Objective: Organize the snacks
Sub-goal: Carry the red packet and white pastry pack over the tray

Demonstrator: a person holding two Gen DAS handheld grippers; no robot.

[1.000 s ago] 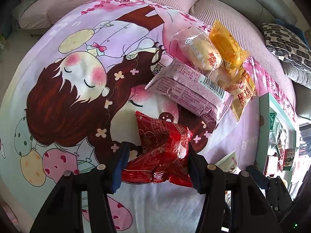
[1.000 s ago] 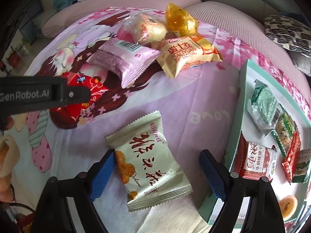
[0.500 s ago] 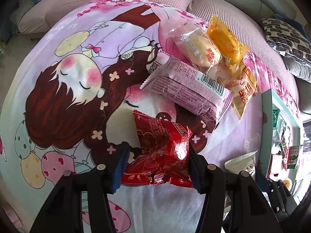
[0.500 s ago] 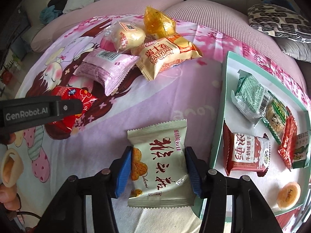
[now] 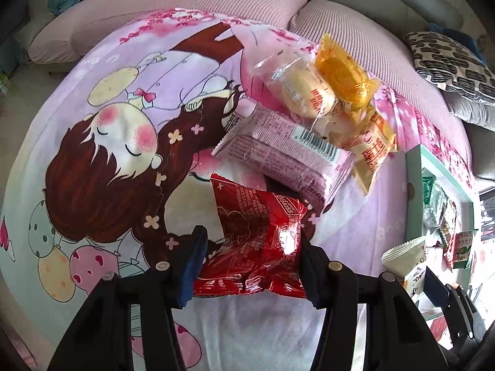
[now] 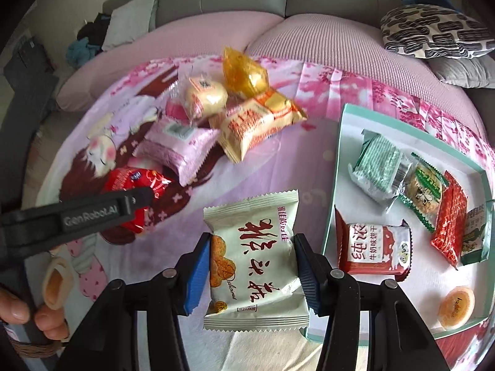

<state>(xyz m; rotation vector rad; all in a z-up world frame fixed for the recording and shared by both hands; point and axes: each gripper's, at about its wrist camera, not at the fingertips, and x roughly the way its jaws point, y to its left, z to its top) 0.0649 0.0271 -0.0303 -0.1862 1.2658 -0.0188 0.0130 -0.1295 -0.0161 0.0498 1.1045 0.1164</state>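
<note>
My left gripper (image 5: 250, 247) is shut on a red snack packet (image 5: 260, 225) over the cartoon blanket (image 5: 123, 130); the right wrist view shows the same red packet (image 6: 136, 182). My right gripper (image 6: 252, 247) is shut on a cream packet with red characters (image 6: 247, 216), held just above the blanket beside the left wall of the teal-rimmed tray (image 6: 332, 204). Further back lies a pile: a pink packet (image 6: 179, 151), a yellow packet (image 6: 253, 126), a clear-wrapped bun (image 6: 205, 95) and an orange translucent packet (image 6: 244, 72).
The tray holds several snacks, among them a green packet (image 6: 377, 167), a red-and-white packet (image 6: 374, 244) and an orange jelly cup (image 6: 456, 307). A person's hand (image 6: 18, 309) shows at the lower left. Sofa cushions and a patterned pillow (image 6: 433, 31) lie behind.
My right gripper closed on the cream packet and raised it off the blanket, nearer the tray's wall. The left gripper stayed shut on the red packet and barely moved.
</note>
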